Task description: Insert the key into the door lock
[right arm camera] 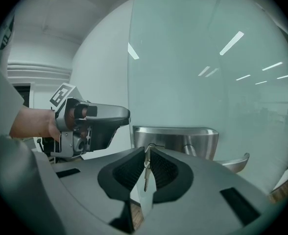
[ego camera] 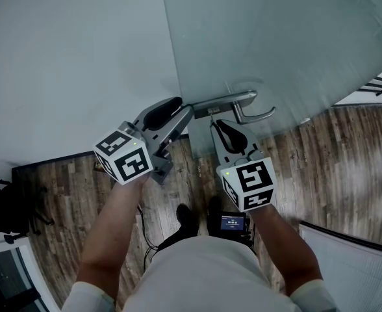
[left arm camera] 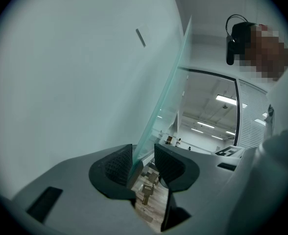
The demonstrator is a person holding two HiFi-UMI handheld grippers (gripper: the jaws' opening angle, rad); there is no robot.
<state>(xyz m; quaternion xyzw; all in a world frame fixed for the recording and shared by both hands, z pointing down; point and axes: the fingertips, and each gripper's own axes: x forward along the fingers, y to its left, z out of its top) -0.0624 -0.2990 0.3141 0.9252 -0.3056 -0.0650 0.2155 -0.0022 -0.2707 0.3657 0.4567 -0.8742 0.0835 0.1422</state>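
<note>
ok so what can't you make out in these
Keyhole: right gripper view, hidden behind the key held by the right hand-held gripper; head view, too small on the lock plate.
Whether the left hand-held gripper clamps the glass door edge: left gripper view, contact unclear through glass.

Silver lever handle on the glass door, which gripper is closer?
Right. The right gripper, shut on the thin metal key, sits beside the silver lever handle; the left gripper clamps the edge of the frosted glass door, past the steel lock plate.
</note>
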